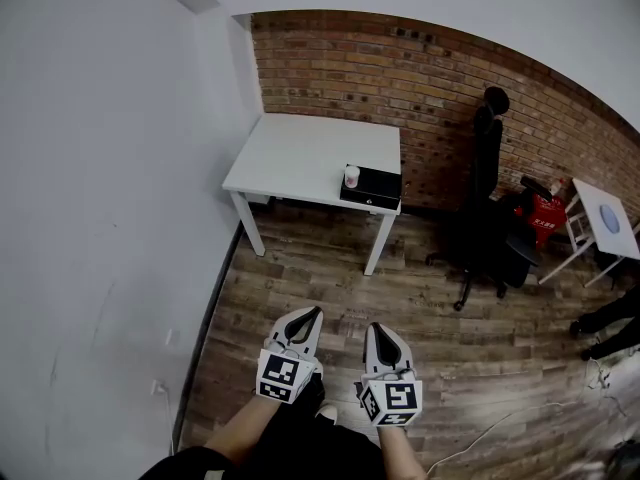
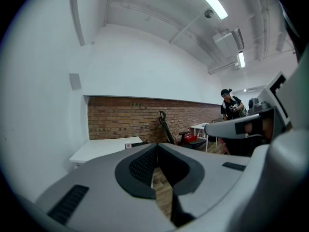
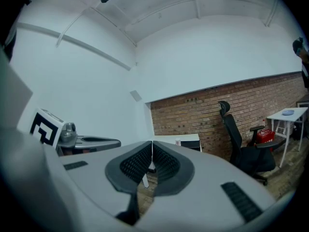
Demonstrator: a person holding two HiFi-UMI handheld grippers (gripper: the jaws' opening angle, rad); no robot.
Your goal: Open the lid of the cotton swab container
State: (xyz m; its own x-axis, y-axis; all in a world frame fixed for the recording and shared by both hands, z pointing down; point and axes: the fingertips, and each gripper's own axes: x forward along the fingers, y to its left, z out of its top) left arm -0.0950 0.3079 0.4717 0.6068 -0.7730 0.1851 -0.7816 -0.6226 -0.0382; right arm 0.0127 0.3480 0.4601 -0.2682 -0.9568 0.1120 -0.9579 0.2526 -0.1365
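Cotton swab container (image 1: pixel 352 176): on the white table (image 1: pixel 300 153), near its front right corner, by a black box (image 1: pixel 380 185).
Label, lid: too small to read.
Left gripper (image 1: pixel 313 312): jaws together, empty, well short of the table.
Right gripper (image 1: pixel 374 327): same.

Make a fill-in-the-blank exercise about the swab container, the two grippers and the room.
The cotton swab container and the black box are both up on a white ____.
The left gripper and the right gripper are empty, and both have their jaws ____.
The wall behind the container is made of ____.
Missing words: table; shut; brick.
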